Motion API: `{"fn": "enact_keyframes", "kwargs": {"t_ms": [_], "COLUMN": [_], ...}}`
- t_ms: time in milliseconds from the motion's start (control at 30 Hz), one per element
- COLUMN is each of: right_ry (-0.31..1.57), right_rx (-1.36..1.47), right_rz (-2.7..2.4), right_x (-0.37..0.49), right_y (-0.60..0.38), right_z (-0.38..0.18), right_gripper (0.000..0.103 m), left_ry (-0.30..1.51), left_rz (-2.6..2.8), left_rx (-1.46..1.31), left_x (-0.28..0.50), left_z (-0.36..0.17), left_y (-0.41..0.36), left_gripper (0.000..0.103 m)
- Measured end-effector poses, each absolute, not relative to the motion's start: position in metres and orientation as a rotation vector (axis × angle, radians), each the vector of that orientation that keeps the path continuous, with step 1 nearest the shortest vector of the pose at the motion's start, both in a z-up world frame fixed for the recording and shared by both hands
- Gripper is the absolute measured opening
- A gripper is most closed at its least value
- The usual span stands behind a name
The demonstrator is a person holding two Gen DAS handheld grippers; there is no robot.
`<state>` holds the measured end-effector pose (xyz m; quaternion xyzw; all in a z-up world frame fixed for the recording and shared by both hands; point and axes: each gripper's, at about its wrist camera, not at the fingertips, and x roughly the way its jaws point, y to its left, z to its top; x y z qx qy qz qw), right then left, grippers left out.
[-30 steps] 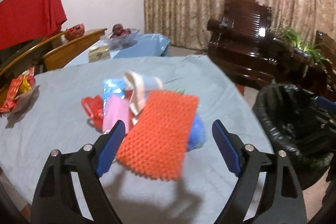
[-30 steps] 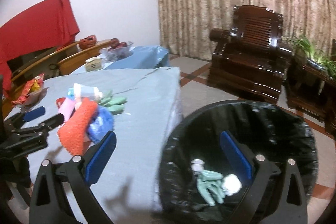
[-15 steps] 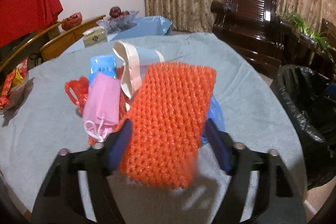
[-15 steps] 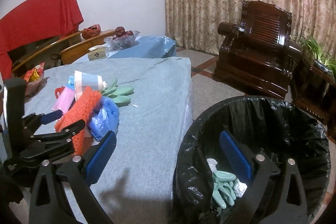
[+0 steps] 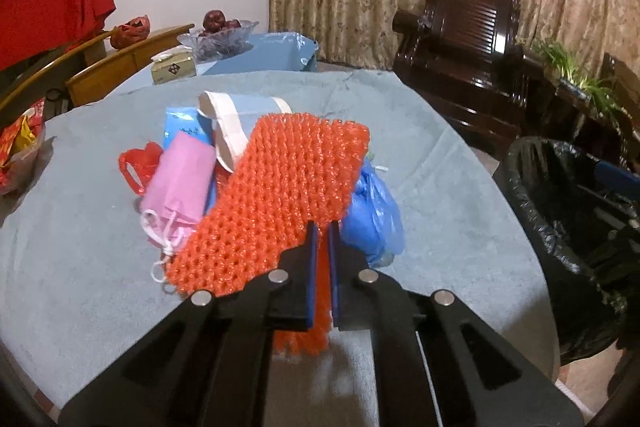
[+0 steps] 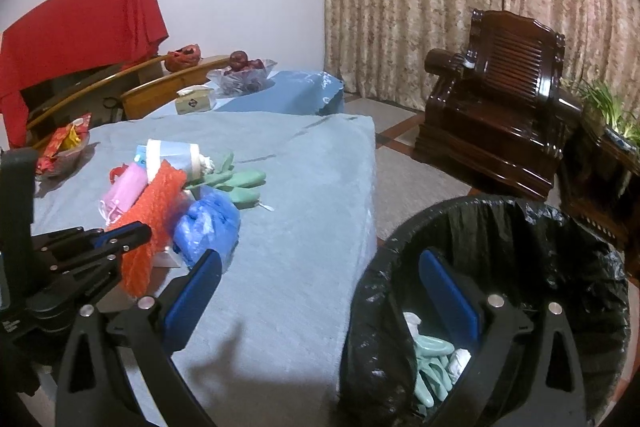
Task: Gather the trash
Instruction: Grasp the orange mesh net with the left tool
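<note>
Brown patterned curtains and a dark wooden armchair (image 6: pixel 504 99) closed the room behind the table (image 5: pixel 440 187), which carried a grey-blue cloth. Our left hand-held gripper (image 5: pixel 320 259) had just been closing, and its blue pads were clamped on the near edge of the orange foam net (image 5: pixel 280 203); the net was squeezed thin between them. The net leaned on the little heap of trash in the middle of the table. Our right hand-held gripper (image 6: pixel 320 291) hung with its jaws wide apart and nothing between them, over the rim of the black-lined bin (image 6: pixel 520 227) that stood just beside the table.

We judged that the step in hand was to lift the net and carry it to the bin. To do it well, we should raise it straight up first, because it rested against the pink mask (image 5: pixel 180 179) and the blue plastic bag (image 5: pixel 372 215), and a sideways pull could drag them along. The grip was only on one edge, so the net would hang and swing; a slow carry seemed wiser.

Counted on the table: one orange net, one pink mask, one blue bag, one paper cup (image 6: pixel 172 155), one red wrapper (image 5: pixel 138 163), one blue packet (image 5: pixel 182 125), and one green rubber glove (image 6: pixel 236 183), as far as we could tell. Another green glove (image 6: pixel 432 363) lay already in the bin.
</note>
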<state>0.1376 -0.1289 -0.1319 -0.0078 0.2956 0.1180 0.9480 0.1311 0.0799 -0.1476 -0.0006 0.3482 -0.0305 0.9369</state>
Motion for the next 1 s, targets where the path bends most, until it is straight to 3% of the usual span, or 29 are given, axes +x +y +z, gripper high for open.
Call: {"fn": "enact_keyframes", "kwargs": {"t_ms": [167, 200, 233, 267, 400, 500, 633, 667, 700, 1000], "right_ry": [0.599, 0.597, 0.595, 0.594, 0.6, 0.605, 0.606, 0.607, 0.608, 0.604], "right_rx": [-0.023, -0.026, -0.029, -0.03, -0.028, -0.029, -0.035, -0.036, -0.036, -0.038], "right_rz": [0.265, 0.269, 0.269, 0.268, 0.257, 0.251, 0.257, 0.259, 0.262, 0.32], "right_x": [0.142, 0.142, 0.141, 0.141, 0.141, 0.142, 0.144, 0.144, 0.145, 0.158], "right_y": [-0.117, -0.116, -0.115, -0.115, -0.119, -0.121, -0.118, -0.116, -0.116, -0.089], "right_z": [-0.131, -0.13, -0.13, -0.129, -0.13, -0.131, -0.132, -0.132, -0.132, -0.133], "right_gripper": [0.097, 0.097, 0.097, 0.097, 0.097, 0.097, 0.097, 0.097, 0.097, 0.097], "left_ry": [0.724, 0.734, 0.744, 0.747, 0.743, 0.762, 0.749, 0.741, 0.732, 0.678], "left_rz": [-0.079, -0.078, -0.079, -0.071, -0.033, -0.008, 0.001, 0.001, -0.008, -0.052], "left_rx": [0.015, 0.022, 0.031, 0.047, 0.101, 0.107, 0.091, 0.084, 0.07, -0.053], "left_x": [0.131, 0.132, 0.134, 0.136, 0.145, 0.156, 0.159, 0.157, 0.155, 0.124], "left_z": [-0.15, -0.151, -0.153, -0.156, -0.165, -0.174, -0.173, -0.17, -0.165, -0.131], "left_y": [0.083, 0.083, 0.082, 0.079, 0.074, 0.077, 0.084, 0.085, 0.088, 0.104], "left_gripper": [0.012, 0.026, 0.046, 0.056, 0.074, 0.069, 0.03, 0.025, 0.011, 0.011]}}
